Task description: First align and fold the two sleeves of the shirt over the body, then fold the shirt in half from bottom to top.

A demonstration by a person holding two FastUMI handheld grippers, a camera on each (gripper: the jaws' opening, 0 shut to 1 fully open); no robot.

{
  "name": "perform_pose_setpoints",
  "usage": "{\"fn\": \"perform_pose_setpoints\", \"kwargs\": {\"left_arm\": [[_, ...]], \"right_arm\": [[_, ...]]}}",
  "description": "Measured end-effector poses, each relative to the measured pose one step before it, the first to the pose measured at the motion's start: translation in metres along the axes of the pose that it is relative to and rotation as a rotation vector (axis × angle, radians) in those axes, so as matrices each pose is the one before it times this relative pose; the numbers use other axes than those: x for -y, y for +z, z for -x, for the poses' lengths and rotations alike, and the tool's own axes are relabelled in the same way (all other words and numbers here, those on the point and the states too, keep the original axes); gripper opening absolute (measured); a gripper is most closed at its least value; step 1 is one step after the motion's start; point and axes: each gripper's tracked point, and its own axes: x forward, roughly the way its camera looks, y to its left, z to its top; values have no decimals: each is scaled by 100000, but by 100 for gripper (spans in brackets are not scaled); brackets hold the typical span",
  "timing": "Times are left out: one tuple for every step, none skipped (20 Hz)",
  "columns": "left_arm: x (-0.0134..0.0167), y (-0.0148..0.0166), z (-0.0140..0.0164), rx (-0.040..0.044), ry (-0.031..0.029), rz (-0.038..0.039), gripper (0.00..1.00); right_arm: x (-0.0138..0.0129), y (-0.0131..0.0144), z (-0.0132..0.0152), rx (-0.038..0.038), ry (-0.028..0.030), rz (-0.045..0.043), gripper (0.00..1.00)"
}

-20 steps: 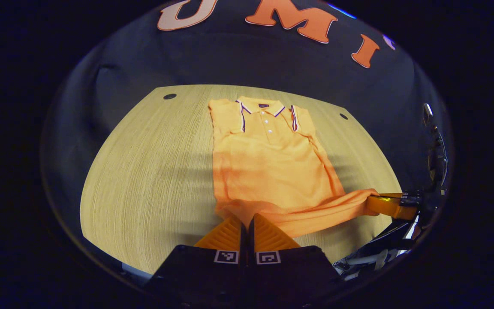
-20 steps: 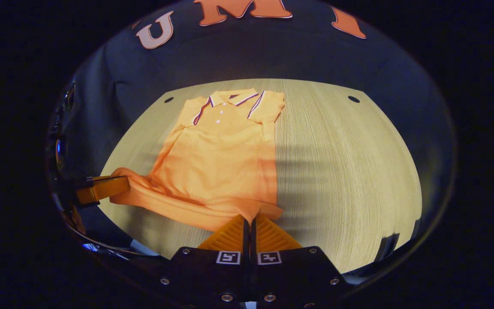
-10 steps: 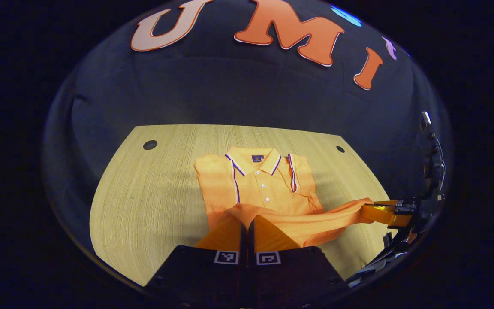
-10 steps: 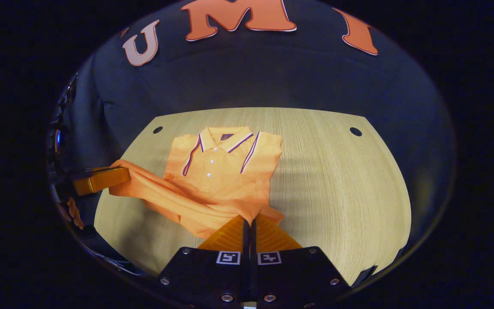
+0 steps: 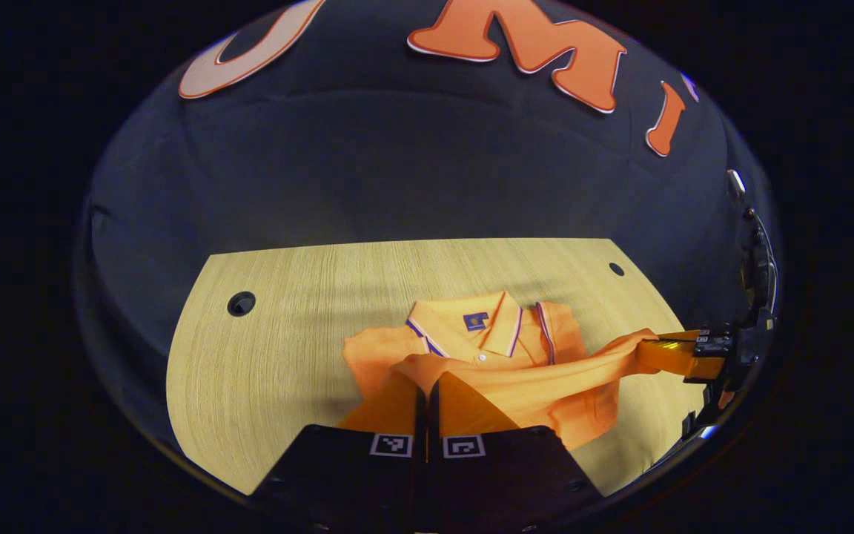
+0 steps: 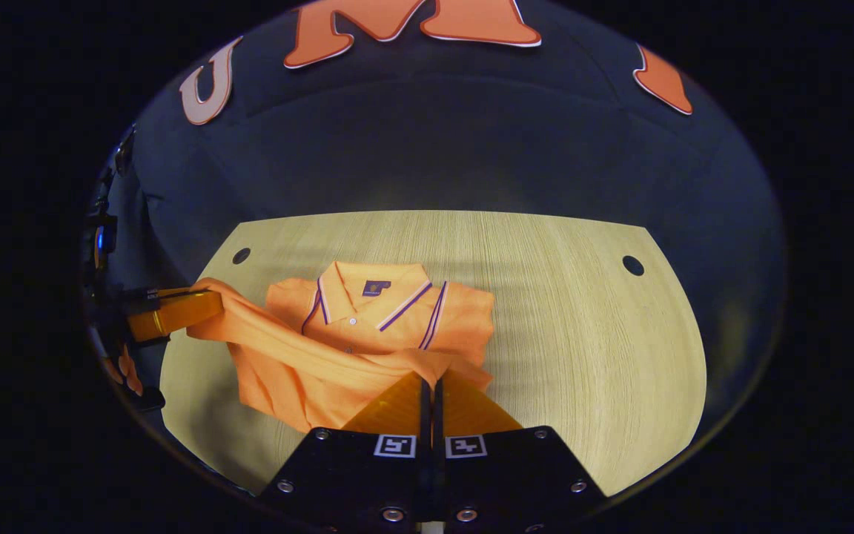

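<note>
While clamped on the hem's left corner, left gripper (image 5: 427, 382) up over the shirt (image 5: 486, 356) on the table (image 5: 286, 341), hem stretched taut just below the collar (image 6: 371, 293). Over at the right corner, right gripper (image 6: 431, 386) pinched tight on cloth too.

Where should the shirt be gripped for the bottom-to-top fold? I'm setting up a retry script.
Grip the shirt at its two bottom hem corners, coming from the near edge: each gripper pinches one now, and the hem hangs taut between them.
</note>
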Motion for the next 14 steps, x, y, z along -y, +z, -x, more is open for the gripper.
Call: {"fn": "perform_pose_setpoints", "kwargs": {"left_arm": [[-367,615,-1110,120,-547,398,1],[-439,506,-1017,-944,-4,-147,1],[-488,784,-1352,-605,-56,-593,1],[-188,551,-1129,-1480,-761,-533,1],[-171,520,-1078,-212,-344,11,1],[-375,291,-1315,-1570,183,-405,1],[-225,213,-693,-773,-37,-949,1],[-434,-2,-668,-668,107,-565,1],[-892,-208,-1005,-1974,427,-385,1],[-669,-528,-835,-1711,-40,-3,1],[-649,-498,-653,-1293,843,447,1],[-620,-323,-446,67,795,1441,1],[-575,-468,-415,-703,1671,2084,1],[-525,-506,-201,-1759,2041,205,1]], "right_arm": [[127,673,-823,-69,-601,38,0],[368,713,-977,-627,-1397,288,0],[406,973,-1223,129,-1537,822,0],[421,963,-1235,-495,-1664,1105,0],[302,832,-1060,-388,-1010,304,0],[158,1026,-1291,-414,-780,-45,0],[72,482,-846,-501,-942,611,0],[-9,192,-826,-1296,-672,1659,0],[-63,-289,-775,-1569,-1420,2302,0],[-639,-676,-1464,-3144,-1236,1378,0],[-316,-640,-944,-2655,873,-669,0],[-169,-197,-815,-1569,1173,-1494,0],[-308,188,-570,-32,2728,-1057,0],[8,314,-759,-2,-245,-1089,0]]}}
